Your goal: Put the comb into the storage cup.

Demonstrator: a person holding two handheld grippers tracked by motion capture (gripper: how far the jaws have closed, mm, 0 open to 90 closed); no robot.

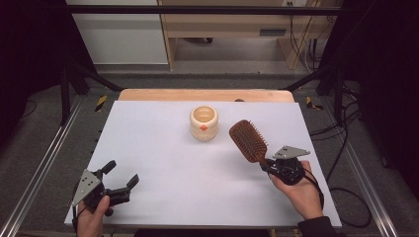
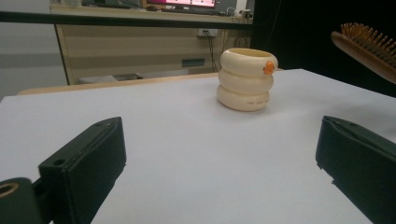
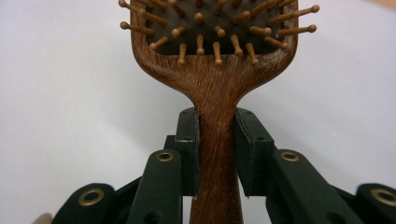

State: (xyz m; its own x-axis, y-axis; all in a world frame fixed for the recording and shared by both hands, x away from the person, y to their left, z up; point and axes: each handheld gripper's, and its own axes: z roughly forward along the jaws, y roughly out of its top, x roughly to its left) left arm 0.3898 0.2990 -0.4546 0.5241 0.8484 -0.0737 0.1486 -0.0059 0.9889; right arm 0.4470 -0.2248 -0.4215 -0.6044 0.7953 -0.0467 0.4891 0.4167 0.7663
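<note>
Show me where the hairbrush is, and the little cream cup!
hairbrush (image 1: 247, 140), high view, on the bristle side of its wooden head.
cream cup (image 1: 203, 123), high view, on its outer wall near the orange mark.

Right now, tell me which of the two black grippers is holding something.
The right gripper: its jaws clamp the brown wooden hairbrush by the handle. The left gripper stands open and empty.

A lab: a black metal frame (image 1: 197, 9) around the table (image 1: 148, 148), loose cables (image 1: 301, 39) behind.
</note>
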